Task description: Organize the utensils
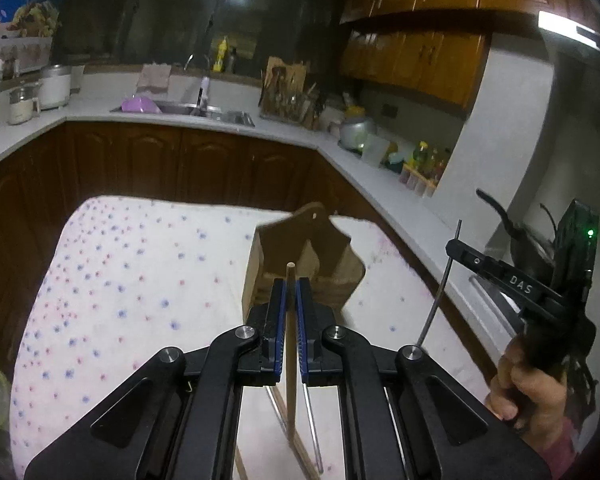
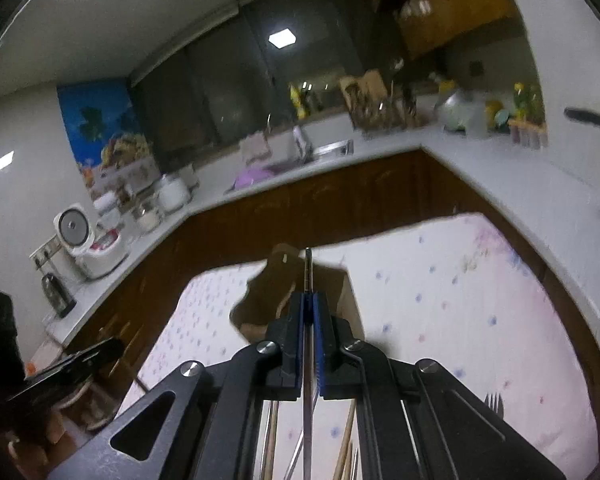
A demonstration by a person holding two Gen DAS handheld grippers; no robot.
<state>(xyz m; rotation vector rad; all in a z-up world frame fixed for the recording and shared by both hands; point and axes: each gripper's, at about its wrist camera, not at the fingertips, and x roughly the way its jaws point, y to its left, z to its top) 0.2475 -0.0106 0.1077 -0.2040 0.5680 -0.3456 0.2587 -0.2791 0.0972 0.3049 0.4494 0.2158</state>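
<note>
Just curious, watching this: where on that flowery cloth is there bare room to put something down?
Bare: the flowered cloth left of the wooden caddy, and right of it toward the counter. Crowded: the near edge, where loose chopsticks and a fork lie.

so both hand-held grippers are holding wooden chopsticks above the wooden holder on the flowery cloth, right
Not quite. Only the left hand-held gripper holds a wooden chopstick. The right wrist view shows the right hand-held gripper shut on a thin metal chopstick. The rest holds: both are raised near the wooden holder on the flowery cloth.
</note>
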